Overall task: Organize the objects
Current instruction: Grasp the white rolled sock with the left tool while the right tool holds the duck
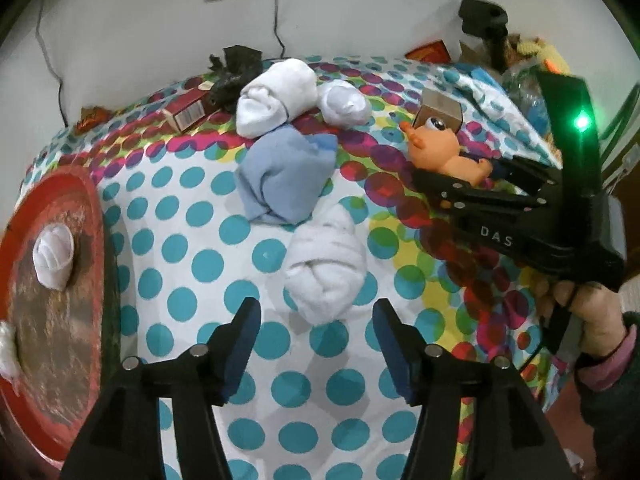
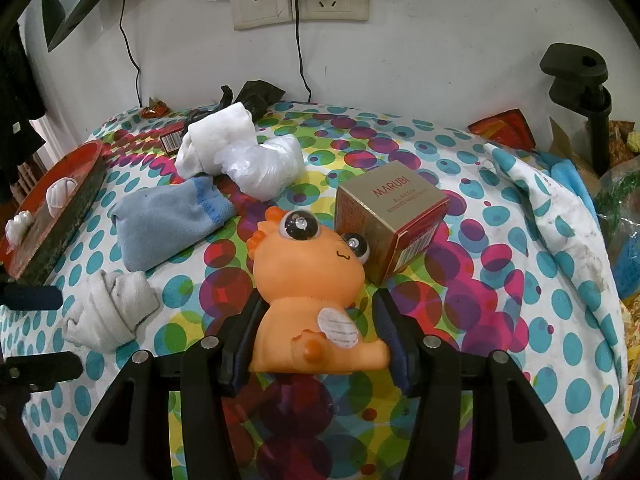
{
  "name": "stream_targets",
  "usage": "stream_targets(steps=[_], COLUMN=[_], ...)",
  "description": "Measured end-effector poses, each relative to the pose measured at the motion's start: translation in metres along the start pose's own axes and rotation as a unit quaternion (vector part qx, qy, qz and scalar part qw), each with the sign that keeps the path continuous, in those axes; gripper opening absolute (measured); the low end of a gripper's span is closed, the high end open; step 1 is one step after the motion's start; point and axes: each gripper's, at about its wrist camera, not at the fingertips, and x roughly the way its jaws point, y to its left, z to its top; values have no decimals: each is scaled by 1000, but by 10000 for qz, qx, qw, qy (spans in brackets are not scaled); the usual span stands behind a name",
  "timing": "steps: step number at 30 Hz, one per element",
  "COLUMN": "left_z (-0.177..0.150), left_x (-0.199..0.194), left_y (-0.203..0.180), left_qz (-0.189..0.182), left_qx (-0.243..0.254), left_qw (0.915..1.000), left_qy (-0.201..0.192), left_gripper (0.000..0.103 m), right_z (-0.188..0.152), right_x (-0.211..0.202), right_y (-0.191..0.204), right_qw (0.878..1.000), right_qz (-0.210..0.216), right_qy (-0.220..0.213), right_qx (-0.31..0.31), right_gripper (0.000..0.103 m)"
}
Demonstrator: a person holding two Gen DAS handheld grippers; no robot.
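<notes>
- The left gripper (image 1: 316, 320) is held with its fingers spread wide, and nothing is caught between them.
- A rolled white sock (image 1: 325, 268) is seen on the spotted cloth (image 1: 188, 272) just ahead of that gap, not touched by either finger.
- A rolled blue sock (image 1: 285, 178) is found just behind the white one, their edges close or touching.
- Further back, two more white bundles (image 1: 276, 98) are seen side by side, and a dark red box (image 1: 186, 114) is set to their left near the wall.
- A round red tray (image 1: 80, 200) is placed at the left edge of the cloth; a small white sock roll (image 1: 54, 258) is held on it, and another white piece (image 1: 8, 348) is seen at its rim.
- The right gripper (image 2: 316, 344) is placed around an orange toy dragon (image 2: 308, 280); the left finger is pressed against the toy's side, but whether the right finger touches it cannot be told.
- The toy is seen upright on the cloth, its head turned toward a gold box (image 2: 390, 216) printed MARUBI, which is set just beside it on the right.
- In the left wrist view the right gripper is seen at the right side, held in a hand (image 1: 588, 312), with a green light (image 1: 582, 122) lit on it.
</notes>
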Motion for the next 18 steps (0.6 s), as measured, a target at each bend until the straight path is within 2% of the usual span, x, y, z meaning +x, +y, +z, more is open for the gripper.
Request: stream_targets(steps=[3, 8, 12, 13, 14, 15, 18], left_z=[8, 18, 18, 18, 18, 18, 16], left_x=[13, 31, 30, 28, 27, 28, 24], left_y=[-9, -15, -15, -15, -13, -13, -11], left_qz=[78, 295, 455, 515, 515, 467, 426], left_qx=[172, 162, 197, 167, 158, 141, 102], left_qw=[9997, 9991, 9987, 9985, 9985, 9988, 9990], left_qy=[143, 264, 116, 16, -28, -9, -2], left_gripper=[60, 60, 59, 58, 44, 38, 37], right_z=[0, 0, 0, 0, 0, 0, 0], right_x=[0, 0, 0, 0, 0, -1, 0], right_y=[0, 0, 1, 1, 1, 1, 2], right_qw=[10000, 10000, 10000, 10000, 10000, 10000, 10000], right_qz=[0, 5, -7, -9, -16, -10, -16], right_qy=[0, -1, 1, 2, 2, 1, 3], right_qx=[1, 4, 0, 0, -1, 5, 2], right_gripper=[52, 52, 52, 52, 52, 52, 52])
